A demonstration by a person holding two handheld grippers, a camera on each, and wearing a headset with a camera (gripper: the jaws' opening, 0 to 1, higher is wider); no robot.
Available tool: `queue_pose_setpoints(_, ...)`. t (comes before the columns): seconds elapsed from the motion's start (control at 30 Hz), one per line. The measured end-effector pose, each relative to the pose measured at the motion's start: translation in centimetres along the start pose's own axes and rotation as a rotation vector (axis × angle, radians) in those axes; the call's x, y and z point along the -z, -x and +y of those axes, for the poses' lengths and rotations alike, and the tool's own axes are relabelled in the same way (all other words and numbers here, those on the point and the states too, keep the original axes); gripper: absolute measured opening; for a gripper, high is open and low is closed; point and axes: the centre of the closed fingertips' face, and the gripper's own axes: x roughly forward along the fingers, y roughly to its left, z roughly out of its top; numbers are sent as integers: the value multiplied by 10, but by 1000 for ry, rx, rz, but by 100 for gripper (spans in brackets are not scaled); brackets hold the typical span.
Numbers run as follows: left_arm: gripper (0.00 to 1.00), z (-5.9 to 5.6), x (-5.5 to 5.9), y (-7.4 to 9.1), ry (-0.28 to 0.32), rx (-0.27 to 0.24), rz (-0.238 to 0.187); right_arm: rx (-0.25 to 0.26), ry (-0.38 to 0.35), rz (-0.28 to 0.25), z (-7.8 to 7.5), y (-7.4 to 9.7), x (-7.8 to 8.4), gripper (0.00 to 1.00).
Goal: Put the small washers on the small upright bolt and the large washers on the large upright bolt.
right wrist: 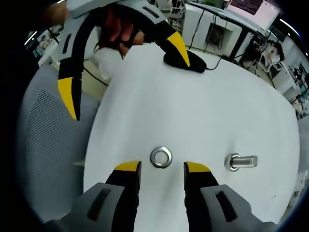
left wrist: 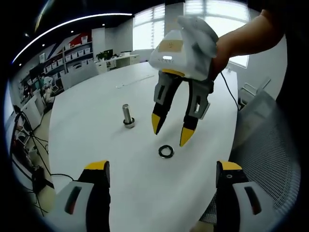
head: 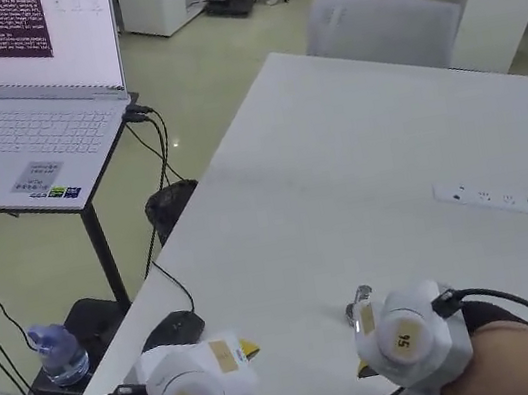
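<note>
Right gripper view: my R gripper [right wrist: 162, 167] hangs over washer [right wrist: 161, 157], jaws apart. Bolt [right wrist: 241, 161] near washer. L gripper [left wrist: 161, 166] jaws spread, empty.

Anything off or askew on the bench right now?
Nothing stands out. The bolt stands upright on the table; the washer lies flat, apart from it, under the open right gripper.

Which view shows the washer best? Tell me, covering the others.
Right gripper view: the washer lies flat, central, just ahead of the open jaws. Left gripper view shows it smaller, beneath the right gripper. Head view catches it at the bottom edge.
</note>
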Motion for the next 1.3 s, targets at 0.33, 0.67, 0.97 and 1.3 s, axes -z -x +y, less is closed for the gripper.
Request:
queue_pose_setpoints(0.33,91,2,-1,0,-2,-10,-20,-3,-21,28,3,-24,5,37)
queue_pose_setpoints(0.67,92,4,2,-5,-2,-4,-32,-2,-37,35,-1,-29,4,35)
queue_pose_setpoints(0.97,91,3,0,-9,-3,12,-44,-4,-42,20,-2,-28,5,34)
queue_pose_setpoints(1.3,88,4,0,-5,7,1,-48,-1,-40,48,-4,-28,6,25)
